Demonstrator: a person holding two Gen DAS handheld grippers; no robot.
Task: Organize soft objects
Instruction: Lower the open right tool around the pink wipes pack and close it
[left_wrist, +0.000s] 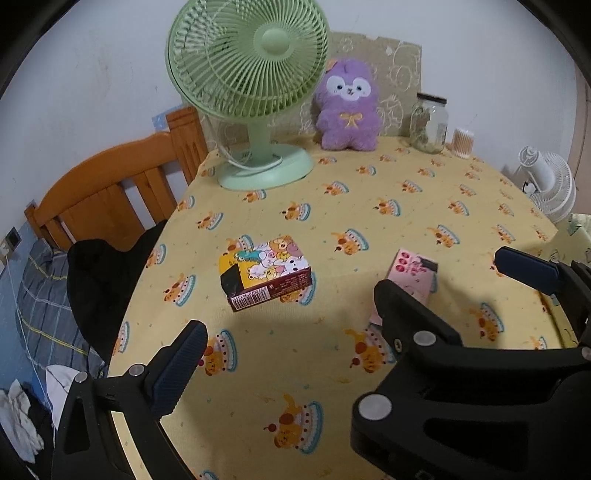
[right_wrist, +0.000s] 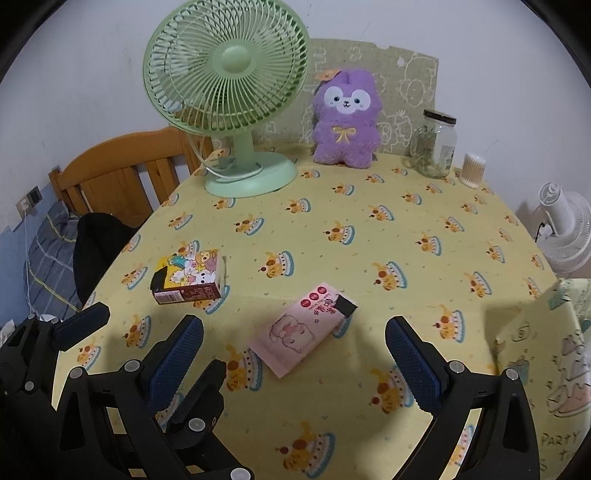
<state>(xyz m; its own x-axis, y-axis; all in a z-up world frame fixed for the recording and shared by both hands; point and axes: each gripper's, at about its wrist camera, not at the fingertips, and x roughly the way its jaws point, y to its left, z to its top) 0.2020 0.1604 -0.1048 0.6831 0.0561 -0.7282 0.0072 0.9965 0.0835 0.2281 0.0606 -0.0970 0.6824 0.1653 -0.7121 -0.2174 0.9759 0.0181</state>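
A purple plush toy (left_wrist: 348, 107) sits upright at the back of the yellow-clothed table (left_wrist: 332, 221), also seen in the right wrist view (right_wrist: 345, 120). A cartoon-printed box (left_wrist: 265, 272) (right_wrist: 190, 277) lies mid-table. A pink tissue pack (right_wrist: 303, 328) lies near the front, partly hidden behind the right gripper in the left wrist view (left_wrist: 413, 275). My left gripper (left_wrist: 284, 347) is open and empty, just short of the box. My right gripper (right_wrist: 293, 354) is open and empty, just short of the pink pack.
A green desk fan (left_wrist: 251, 88) stands back left. A glass jar (left_wrist: 429, 123) and a cotton swab tub (left_wrist: 463, 142) stand back right. A wooden headboard (left_wrist: 110, 188) and black cloth (left_wrist: 103, 280) lie left of the table. A white fan (right_wrist: 565, 229) is at right.
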